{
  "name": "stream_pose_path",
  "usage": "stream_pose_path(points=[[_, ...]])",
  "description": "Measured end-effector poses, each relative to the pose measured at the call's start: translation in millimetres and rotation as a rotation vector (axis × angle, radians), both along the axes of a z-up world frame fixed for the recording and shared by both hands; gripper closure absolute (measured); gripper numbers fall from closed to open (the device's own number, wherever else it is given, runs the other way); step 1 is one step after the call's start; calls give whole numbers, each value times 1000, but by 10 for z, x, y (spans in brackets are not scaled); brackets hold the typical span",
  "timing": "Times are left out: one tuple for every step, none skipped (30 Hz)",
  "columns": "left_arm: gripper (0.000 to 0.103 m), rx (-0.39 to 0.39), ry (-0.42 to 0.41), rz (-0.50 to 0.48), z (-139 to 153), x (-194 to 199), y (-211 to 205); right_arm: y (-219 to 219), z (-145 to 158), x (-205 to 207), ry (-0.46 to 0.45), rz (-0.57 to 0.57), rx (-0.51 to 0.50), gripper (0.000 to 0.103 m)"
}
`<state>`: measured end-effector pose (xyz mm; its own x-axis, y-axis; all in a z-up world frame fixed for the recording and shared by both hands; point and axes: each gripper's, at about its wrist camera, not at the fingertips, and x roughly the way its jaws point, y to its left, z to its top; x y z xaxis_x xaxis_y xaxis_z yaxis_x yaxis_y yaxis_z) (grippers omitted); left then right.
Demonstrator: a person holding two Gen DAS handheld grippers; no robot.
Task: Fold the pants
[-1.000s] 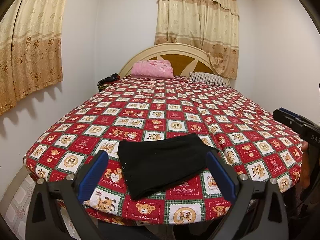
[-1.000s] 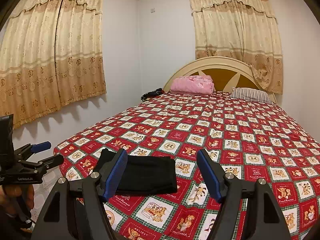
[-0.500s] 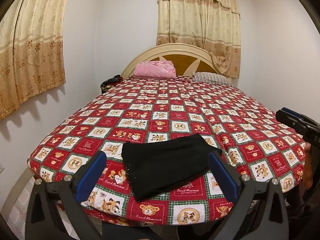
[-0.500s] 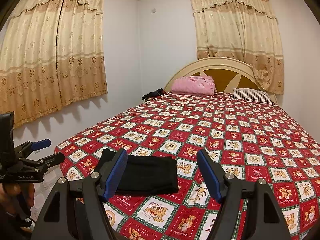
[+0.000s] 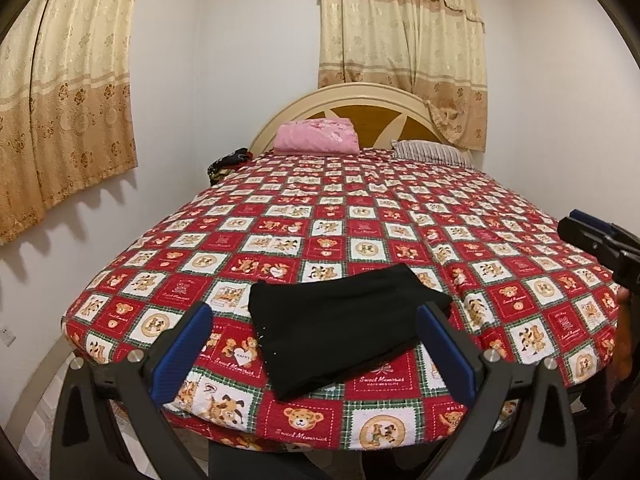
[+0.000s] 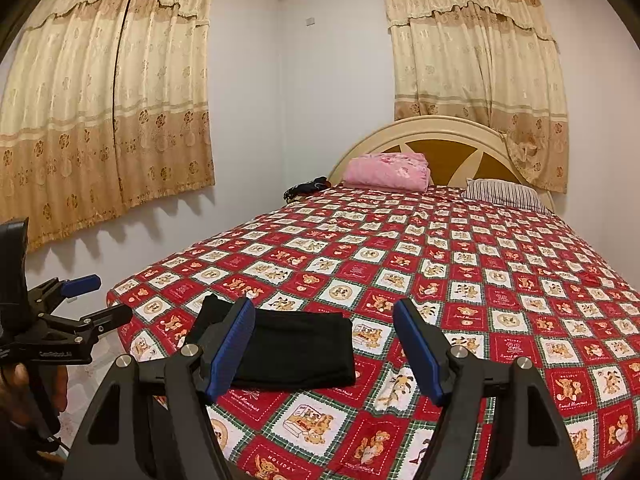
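The black pants [image 5: 340, 324] lie folded into a flat rectangle near the foot edge of the bed; they also show in the right wrist view [image 6: 294, 350]. My left gripper [image 5: 316, 348] is open and empty, held back from the bed with the pants between its blue pads. My right gripper [image 6: 324, 350] is open and empty, above the bed's near edge, to the right of the pants. The left gripper also shows in the right wrist view [image 6: 88, 300], and the right gripper in the left wrist view [image 5: 592, 228].
The bed has a red patchwork teddy-bear cover [image 5: 360, 224]. A pink folded blanket [image 5: 318, 136] and a striped pillow [image 5: 430, 151] lie by the headboard. A dark bundle [image 5: 226, 162] sits at the far left corner. Curtains [image 6: 104, 112] hang on the walls.
Both grippers have drawn back a little from the bed and stay open. The folded pants have not moved.
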<state>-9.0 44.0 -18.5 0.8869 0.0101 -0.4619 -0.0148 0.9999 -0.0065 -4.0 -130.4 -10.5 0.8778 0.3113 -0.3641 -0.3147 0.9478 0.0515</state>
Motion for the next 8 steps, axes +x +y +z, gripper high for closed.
stream_pose_path(points=[[0,0,3,4,-13,4,6,-3,-9,5,1,1,-3,30],[0,-1,1,2,-23,4,10,-2,-12,8,2,1,-4,30],[0,-2,3,0,-21,10,9,0,-14,9,3,1,-5,30],[0,-4,5,-2,-31,12,12,2,-18,16,4,1,-6,30],[0,-7,8,-4,-43,20,14,2,-21,22,6,1,-7,30],[0,-9,7,-8,-49,23,10,5,-24,20,6,0,-7,30],[0,-10,4,-11,-55,24,12,1,-30,25,9,1,-7,30],[0,-11,1,-16,-59,26,9,-2,-34,30,11,1,-7,30]])
